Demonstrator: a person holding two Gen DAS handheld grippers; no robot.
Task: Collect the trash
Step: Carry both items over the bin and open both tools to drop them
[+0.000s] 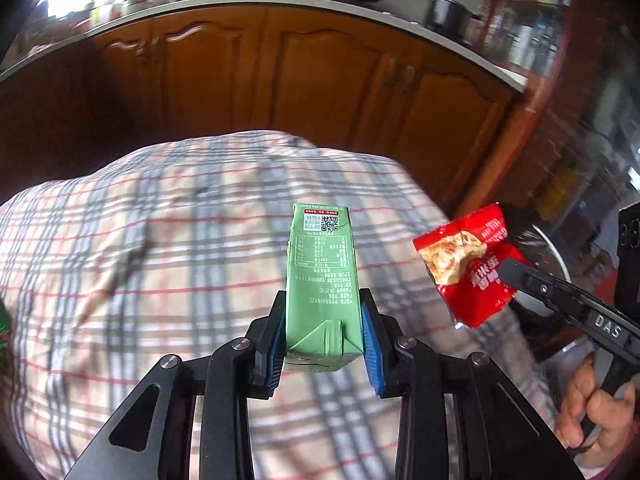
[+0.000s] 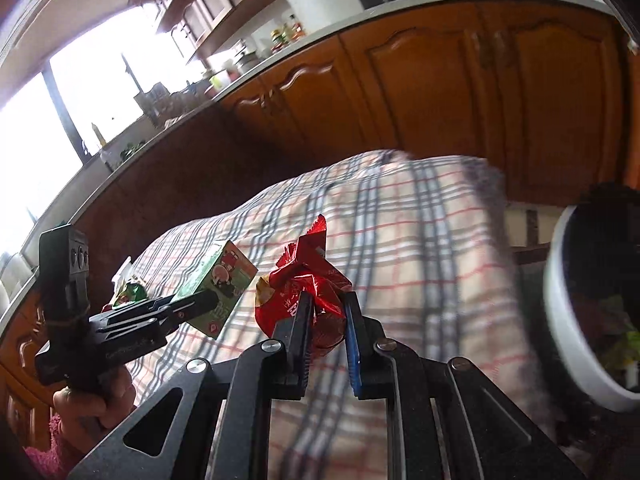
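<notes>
Left hand-held gripper (image 1: pixel 324 344): clamped on green drink carton (image 1: pixel 320 280), held above the plaid tablecloth (image 1: pixel 160 240) | Right hand-held gripper (image 2: pixel 326 320): pinching crumpled red snack wrapper (image 2: pixel 308 284), also above the cloth | White bin (image 2: pixel 568 320): at right | Far: wooden cabinets (image 1: pixel 320 72) under counter (image 1: pixel 280 2)

Checked cloth (image 1: pixel 160 260) bare ahead; white bin (image 2: pixel 568 320) right.

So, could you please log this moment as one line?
left gripper: shut on green carton | right gripper: shut on red wrapper | both above checked cloth
</notes>
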